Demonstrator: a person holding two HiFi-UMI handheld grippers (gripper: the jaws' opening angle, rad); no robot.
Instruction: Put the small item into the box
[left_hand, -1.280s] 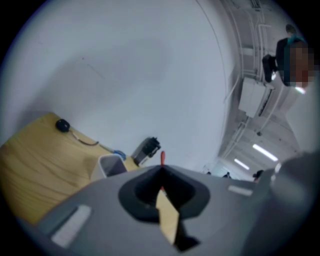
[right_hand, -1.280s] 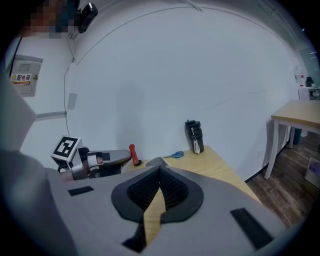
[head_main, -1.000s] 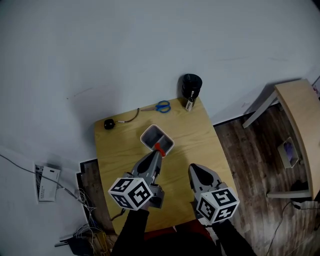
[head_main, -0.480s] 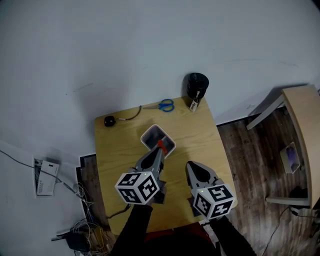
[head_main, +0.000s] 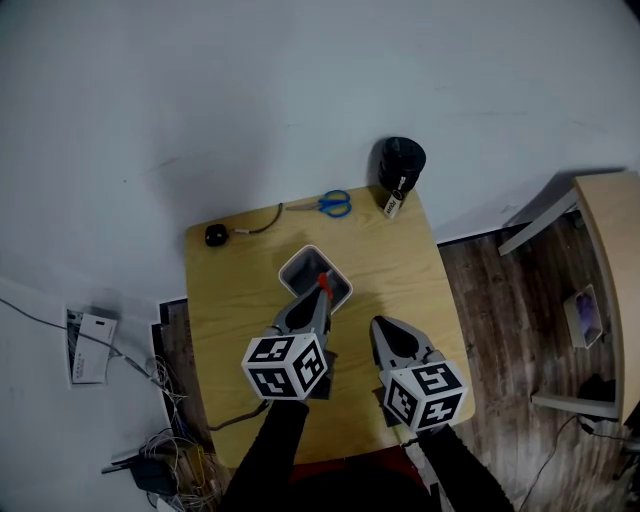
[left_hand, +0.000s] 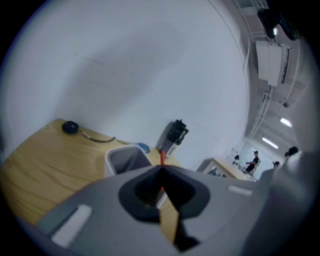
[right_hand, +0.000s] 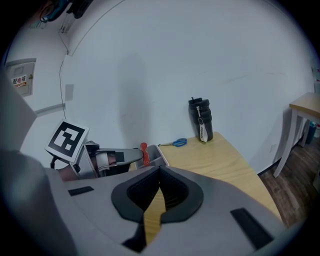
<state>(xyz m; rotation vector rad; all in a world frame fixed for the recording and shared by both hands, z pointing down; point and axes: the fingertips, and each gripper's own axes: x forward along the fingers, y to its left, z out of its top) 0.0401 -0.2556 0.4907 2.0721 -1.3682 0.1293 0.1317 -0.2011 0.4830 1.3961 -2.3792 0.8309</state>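
Left tongs (head_main: 322, 293) nudged forward, clamped on the red item (head_main: 323, 282), now above the box (head_main: 300, 268) near rim, frame centre. Item upright; cavity just ahead-left. Right tongs (head_main: 385, 328) closed on nothing, farther back, lower right.

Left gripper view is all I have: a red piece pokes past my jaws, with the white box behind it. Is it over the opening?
Observer: In the head view, the red item in the left gripper overlaps the white box opening, close to its near rim.
Operator: Down inside, or above the rim?
Observer: The right gripper view shows it upright, with its top above the rim.
Operator: Where's my other gripper?
Observer: The right gripper hovers over the wooden table, right of the box, jaws shut on nothing.
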